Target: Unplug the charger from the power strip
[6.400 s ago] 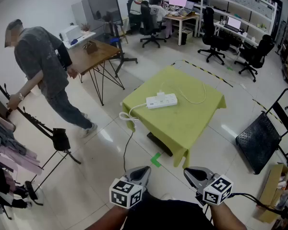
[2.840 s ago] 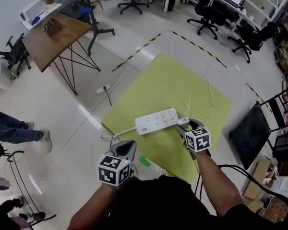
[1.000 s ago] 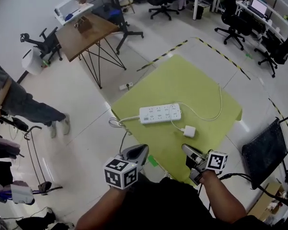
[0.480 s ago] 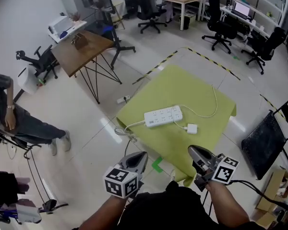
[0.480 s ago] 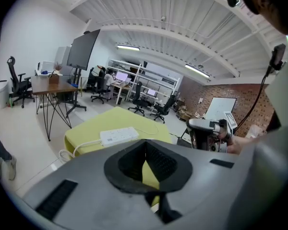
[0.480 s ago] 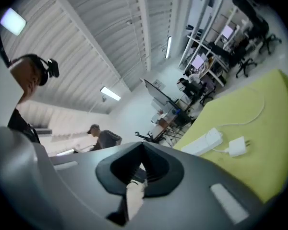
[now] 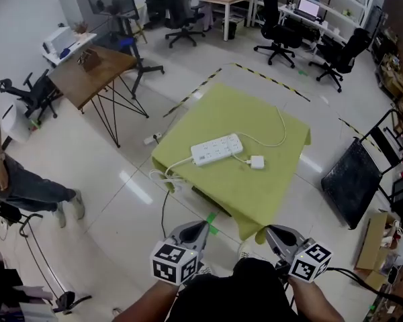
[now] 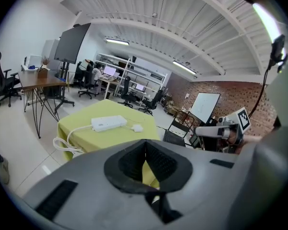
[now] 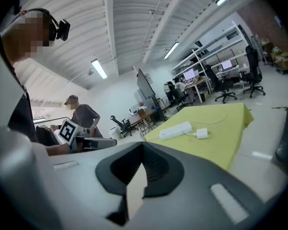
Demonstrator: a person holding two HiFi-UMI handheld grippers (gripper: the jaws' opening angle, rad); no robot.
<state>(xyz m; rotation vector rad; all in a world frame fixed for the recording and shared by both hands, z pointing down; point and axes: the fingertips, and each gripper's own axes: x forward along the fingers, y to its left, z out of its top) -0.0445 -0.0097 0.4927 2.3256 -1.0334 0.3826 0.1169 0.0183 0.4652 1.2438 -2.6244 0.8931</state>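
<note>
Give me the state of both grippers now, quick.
Left gripper: closed, holding nothing.
Right gripper: closed, holding nothing.

No lettering, label, brand or number is legible in any view.

A matt yellow-green cloth [image 7: 262, 123] covers the table and lies smooth, with soft folds at its corners. On it, the power strip [image 7: 217, 149] and the charger [image 7: 256, 162] are smooth white plastic with a slight sheen. The floor [image 7: 121, 200] is glossy pale tile that mirrors the lights. At ten o'clock a desk [image 7: 102, 76] has a brown wood top on thin black metal legs. At three o'clock a black chair [image 7: 352, 180] shows a mesh-like panel. The left gripper [image 7: 201, 225] and right gripper [image 7: 270, 229] have matt grey plastic shells and black ribbed pads [image 8: 159, 163].
</note>
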